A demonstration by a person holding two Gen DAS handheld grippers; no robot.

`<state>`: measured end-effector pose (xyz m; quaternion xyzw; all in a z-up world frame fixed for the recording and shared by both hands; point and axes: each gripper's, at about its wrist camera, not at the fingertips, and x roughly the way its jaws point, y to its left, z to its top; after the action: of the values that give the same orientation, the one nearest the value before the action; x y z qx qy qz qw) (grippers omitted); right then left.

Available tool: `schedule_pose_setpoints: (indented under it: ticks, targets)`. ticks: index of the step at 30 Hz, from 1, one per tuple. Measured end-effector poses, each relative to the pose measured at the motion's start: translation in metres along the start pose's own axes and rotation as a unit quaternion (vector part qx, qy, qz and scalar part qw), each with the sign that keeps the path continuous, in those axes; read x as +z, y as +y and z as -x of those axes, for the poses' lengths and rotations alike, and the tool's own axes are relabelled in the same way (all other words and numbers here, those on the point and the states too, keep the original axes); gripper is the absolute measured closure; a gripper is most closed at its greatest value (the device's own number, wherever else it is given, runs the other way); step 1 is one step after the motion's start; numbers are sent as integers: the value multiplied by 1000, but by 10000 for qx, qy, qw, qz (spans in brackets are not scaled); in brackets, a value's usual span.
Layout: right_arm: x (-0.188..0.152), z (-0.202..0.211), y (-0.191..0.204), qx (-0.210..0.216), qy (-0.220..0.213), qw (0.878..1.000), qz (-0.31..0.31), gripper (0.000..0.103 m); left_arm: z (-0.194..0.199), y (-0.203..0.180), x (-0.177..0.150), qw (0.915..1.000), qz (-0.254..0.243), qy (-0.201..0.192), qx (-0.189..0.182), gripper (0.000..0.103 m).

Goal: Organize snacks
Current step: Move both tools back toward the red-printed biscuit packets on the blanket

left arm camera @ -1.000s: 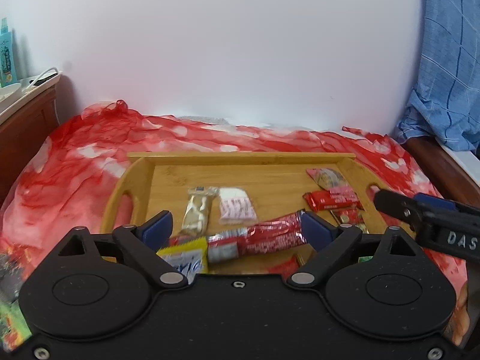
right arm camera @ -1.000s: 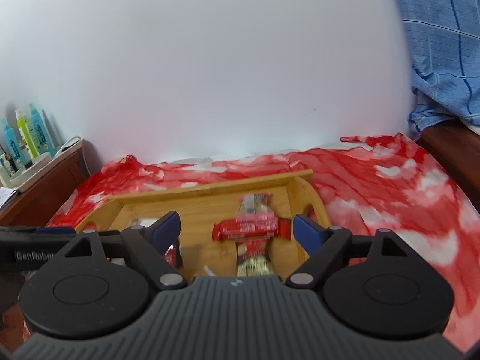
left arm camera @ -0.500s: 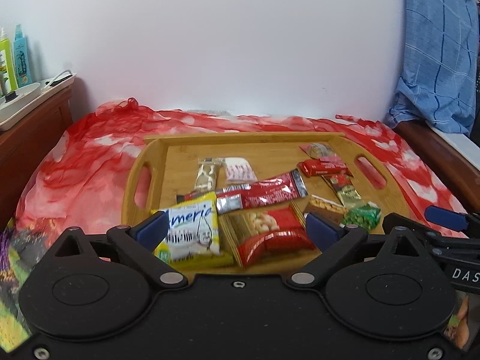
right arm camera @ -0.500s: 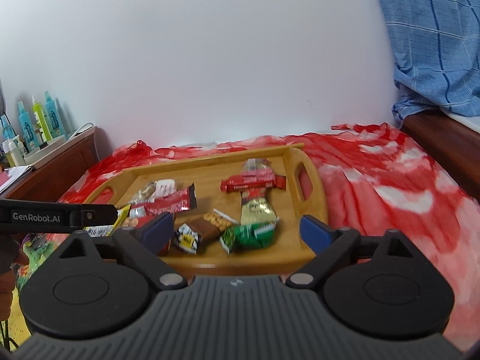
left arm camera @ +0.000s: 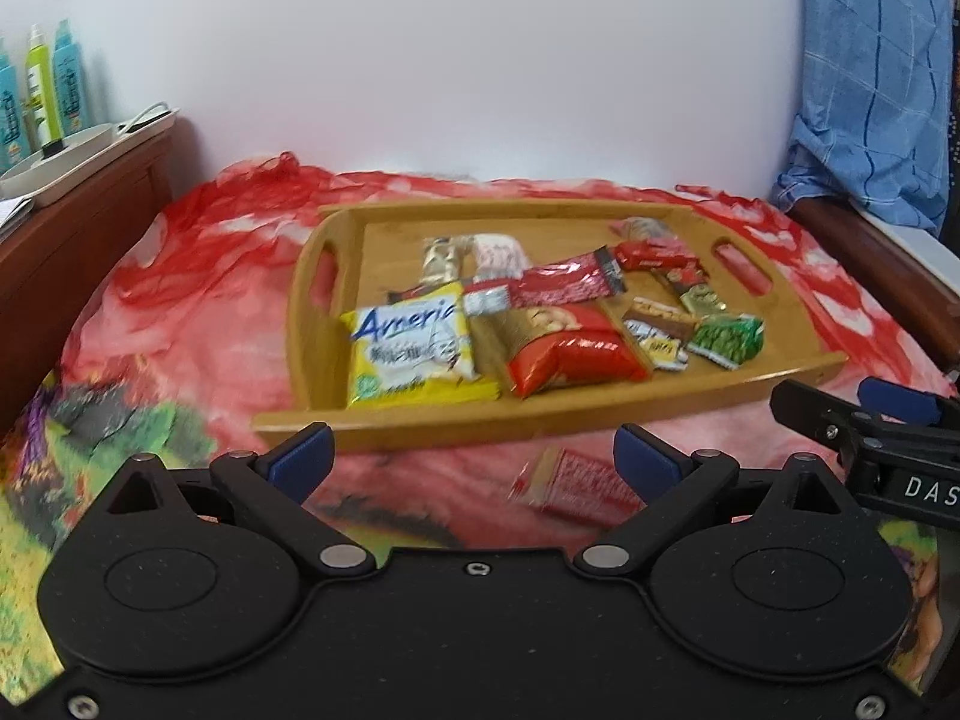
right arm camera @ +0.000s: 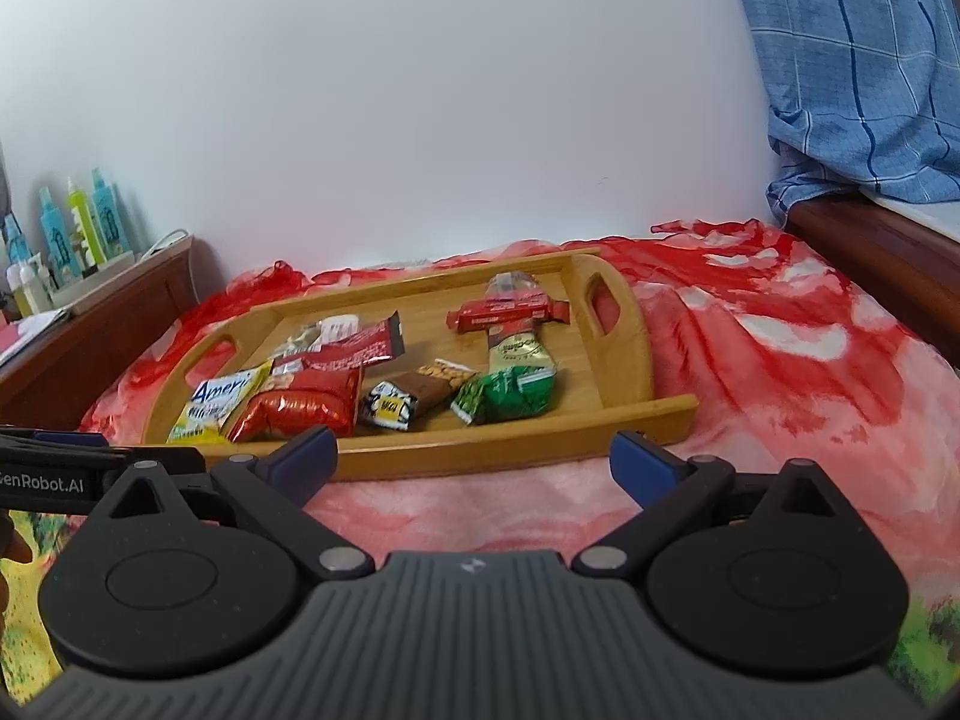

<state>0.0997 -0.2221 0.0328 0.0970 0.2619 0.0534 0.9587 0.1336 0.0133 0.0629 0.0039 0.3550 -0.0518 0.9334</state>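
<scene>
A wooden tray (left arm camera: 540, 423) (right arm camera: 510, 450) rests on a red patterned blanket and holds several snacks. Among them are a yellow packet (left arm camera: 414, 348) (right arm camera: 219, 402), a red bag (left arm camera: 570, 354) (right arm camera: 300, 405), a green packet (left arm camera: 726, 339) (right arm camera: 510, 399), a brown bar (right arm camera: 414, 399) and red bars (left arm camera: 564, 285) (right arm camera: 507, 312). One red packet (left arm camera: 576, 483) lies loose on the blanket in front of the tray. My left gripper (left arm camera: 474, 462) is open just short of the tray, above that packet and holding nothing. My right gripper (right arm camera: 474, 459) (left arm camera: 870, 414) is open and empty before the tray's front rim.
A dark wooden cabinet (left arm camera: 72, 228) at the left carries bottles (left arm camera: 45, 84) and a white dish. Blue checked cloth (left arm camera: 870, 90) hangs at the right over a wooden bed frame (left arm camera: 870, 252). A white wall stands behind. A colourful printed cover (left arm camera: 72, 438) lies front left.
Both grippers have drawn back from over the tray to in front of its near rim. The whole tray and the loose red packet have come into view. The jaws stand slightly wider.
</scene>
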Motion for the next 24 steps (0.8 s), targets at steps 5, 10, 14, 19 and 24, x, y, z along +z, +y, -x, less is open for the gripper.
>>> schedule_pose_setpoints:
  ticks: [5, 10, 14, 19, 24]
  targets:
    - [-9, 4, 10, 2, -58, 9996, 259, 0, 7, 13, -13, 9999, 49, -7, 144, 3]
    - [-19, 11, 26, 109, -275, 9975, 636, 0, 12, 32, -30, 9995, 249, 83, 198, 2]
    - [-28, 9, 40, 164, -250, 9949, 966, 4, 13, 47, -39, 9986, 362, 118, 375, 2]
    - [-37, 3, 52, 327, -53, 9926, 1166, 8, 13, 66, -45, 9969, 553, 80, 560, 2]
    - [-37, -6, 63, 431, -10, 9915, 1227, 9, 6, 82, -48, 9932, 737, 146, 889, 2]
